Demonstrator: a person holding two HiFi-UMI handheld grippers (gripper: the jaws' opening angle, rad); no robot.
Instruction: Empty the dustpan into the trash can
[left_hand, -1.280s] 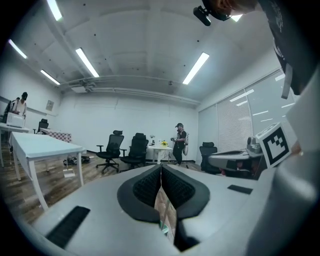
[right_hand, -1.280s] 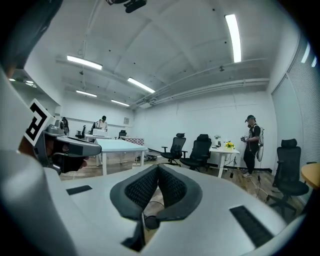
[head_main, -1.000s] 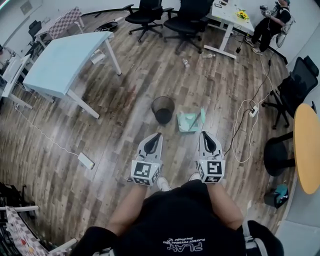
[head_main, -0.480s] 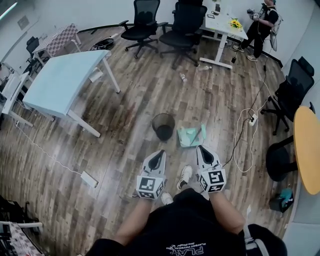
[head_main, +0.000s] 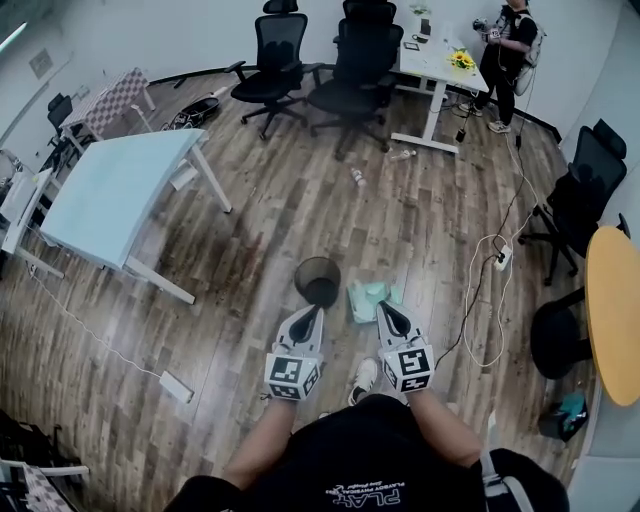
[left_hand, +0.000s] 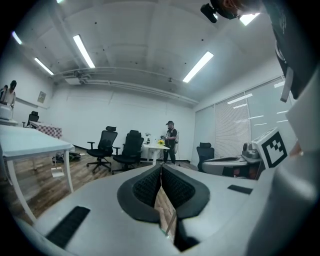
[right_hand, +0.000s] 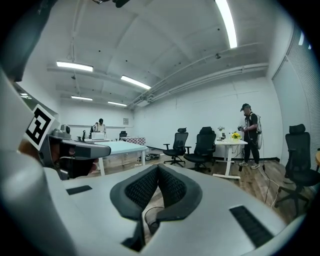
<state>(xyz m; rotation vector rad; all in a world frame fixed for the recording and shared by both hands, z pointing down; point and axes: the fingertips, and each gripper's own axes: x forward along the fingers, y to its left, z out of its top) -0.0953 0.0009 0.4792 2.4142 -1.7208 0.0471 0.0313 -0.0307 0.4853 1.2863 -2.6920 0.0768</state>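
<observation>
Dustpan (head_main: 368, 298) is lying on the floor (head_main: 240, 330) at frame centre, just right of the trash can (head_main: 318, 281), directly beyond my right gripper (head_main: 384, 310), the nearer one; it and my left gripper (head_main: 311, 313) are both clenching nothing.

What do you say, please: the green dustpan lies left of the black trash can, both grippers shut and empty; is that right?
Not quite: the head view shows the dustpan right of the trash can; left gripper and right gripper are shut and empty.
</observation>
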